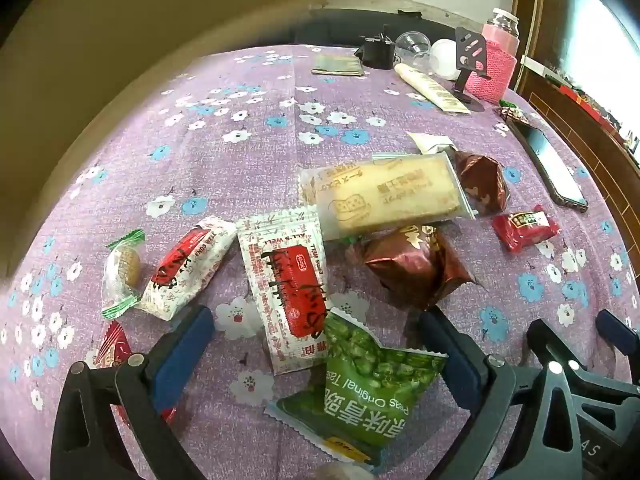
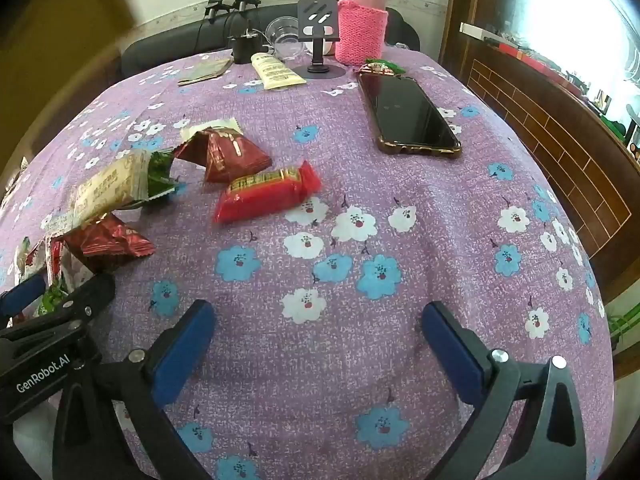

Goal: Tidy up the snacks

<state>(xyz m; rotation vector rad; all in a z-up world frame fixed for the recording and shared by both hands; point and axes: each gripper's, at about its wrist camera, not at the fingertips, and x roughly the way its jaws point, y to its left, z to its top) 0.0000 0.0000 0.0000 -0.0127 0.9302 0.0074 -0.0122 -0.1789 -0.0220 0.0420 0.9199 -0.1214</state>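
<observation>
Currently: snacks scattered on table w/ purple floral cloth (image 2: 400, 184), mostly toward its left side. L→R in left wrist view: clear candy pkt w/ green ends (image 1: 120, 272), white/red pkt (image 1: 186, 268), second white/red pkt (image 1: 286, 280), green peas bag (image 1: 372, 384) overlapping its near end, beige cake bar (image 1: 384, 192) over a maroon foil pkt (image 1: 416, 264), small red pkt (image 1: 524, 226). Left gripper (image 1: 316, 344) fingers spread, straddling the peas bag, not pinching. Right gripper (image 2: 318, 336) fingers spread over bare cloth near front edge, nothing between. Phone (image 2: 410, 116) toward far right corner; pink-sleeved bottle (image 2: 362, 28) at far edge.
</observation>
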